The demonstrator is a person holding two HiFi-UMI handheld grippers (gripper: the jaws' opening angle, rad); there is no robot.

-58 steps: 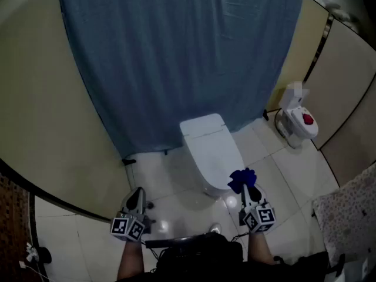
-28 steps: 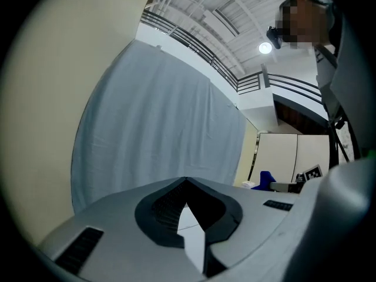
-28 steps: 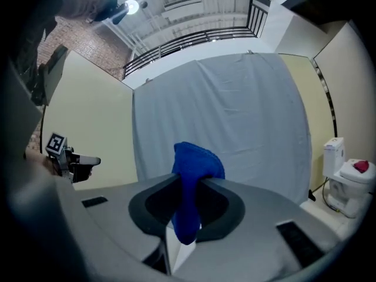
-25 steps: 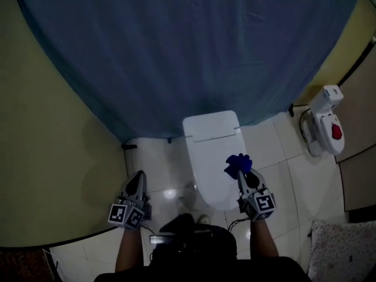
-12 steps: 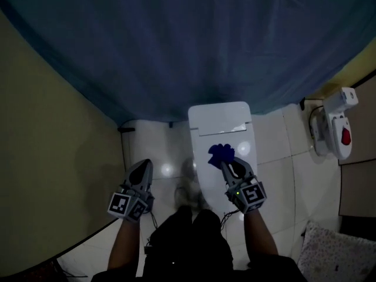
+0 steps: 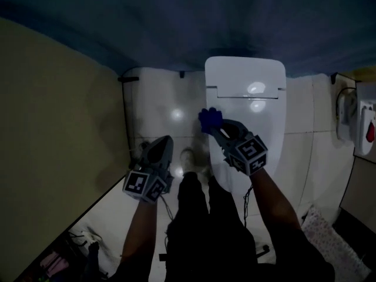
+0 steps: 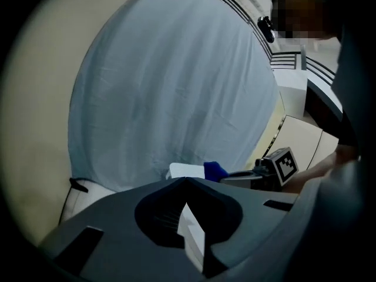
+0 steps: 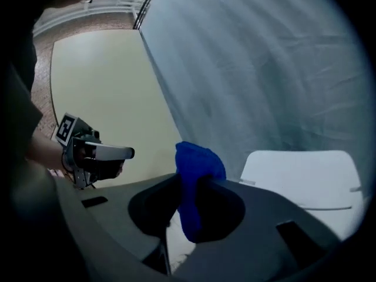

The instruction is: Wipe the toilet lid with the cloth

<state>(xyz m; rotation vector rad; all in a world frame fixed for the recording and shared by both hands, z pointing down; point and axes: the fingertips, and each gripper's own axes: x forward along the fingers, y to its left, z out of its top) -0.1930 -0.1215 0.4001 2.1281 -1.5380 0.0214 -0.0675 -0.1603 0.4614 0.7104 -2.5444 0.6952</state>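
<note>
Cloth (image 6: 210, 120), blue and bunched, is pinched in the closed right gripper (image 6: 218, 127), which has come in from the toilet's front to the left edge of the toilet lid (image 6: 255, 137). Wiping looks about to begin. Bare lid lies rightward and toward the person, bounded at the far side by the hinge seam. The left gripper (image 6: 164, 145), jaws together on nothing, hangs over the floor tiles (image 6: 176, 98), well clear.

Dim, bluish light throughout; glare spots on toilet lid (image 6: 247, 119) and floor (image 6: 157, 106); fisheye edges black.
</note>
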